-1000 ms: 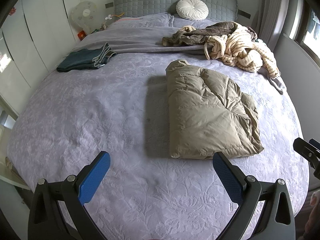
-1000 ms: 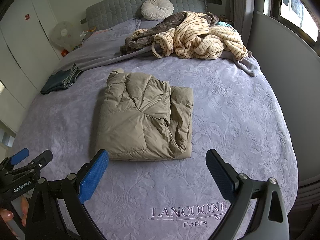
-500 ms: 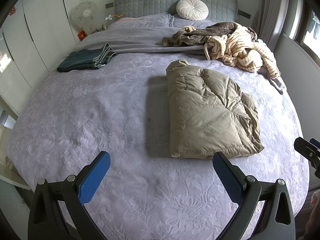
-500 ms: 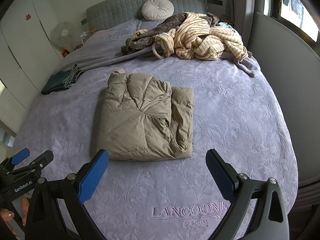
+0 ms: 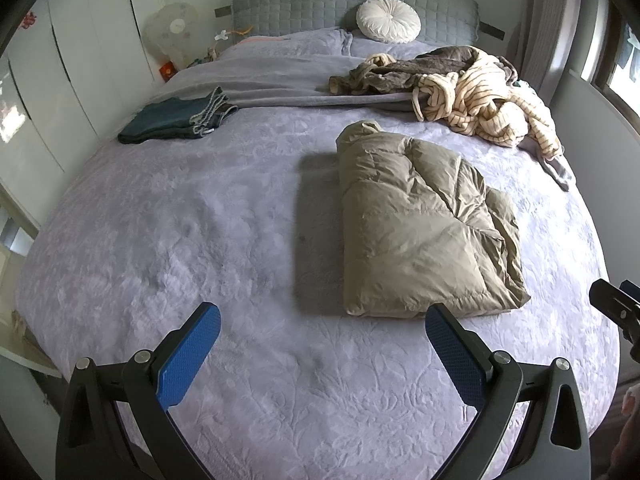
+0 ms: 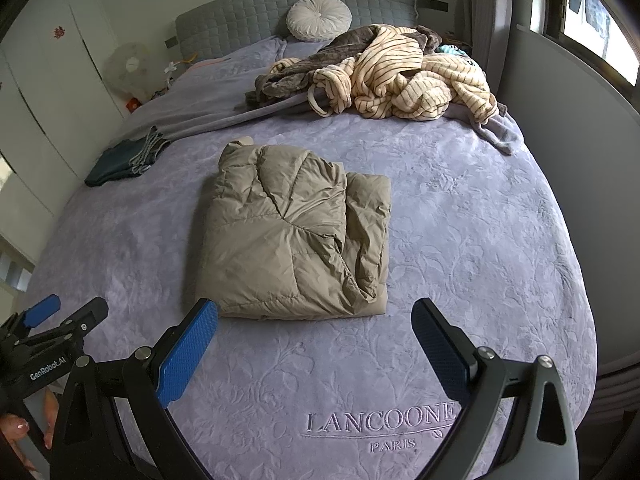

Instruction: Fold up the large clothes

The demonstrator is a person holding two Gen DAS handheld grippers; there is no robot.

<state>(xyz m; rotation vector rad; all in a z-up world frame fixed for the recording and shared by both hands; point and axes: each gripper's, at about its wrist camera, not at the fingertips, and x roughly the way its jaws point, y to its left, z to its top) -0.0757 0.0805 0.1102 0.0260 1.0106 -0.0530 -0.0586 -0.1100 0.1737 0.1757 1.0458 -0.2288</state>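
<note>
A khaki puffer jacket [image 5: 424, 228] [image 6: 296, 240] lies folded into a rectangle in the middle of the lilac bedspread [image 5: 200, 220] [image 6: 472, 240]. My left gripper [image 5: 320, 320] hangs open above the foot of the bed, its right finger just short of the jacket's near edge. My right gripper [image 6: 314, 316] is open too, just in front of the jacket's near edge, nothing between its blue pads. Each gripper shows in the other's view: the left gripper [image 6: 52, 324] at the left edge, the right gripper [image 5: 616, 308] at the right edge.
A heap of striped cream and brown robes [image 5: 472, 92] [image 6: 392, 76] lies at the head right. Folded dark jeans [image 5: 176, 120] [image 6: 124, 158] sit at the left. A round white cushion [image 5: 388, 20] leans on the grey headboard. Wardrobes stand left, a wall right.
Both views have shifted very slightly; the jacket and other clothes lie as before, and both grippers stay open.
</note>
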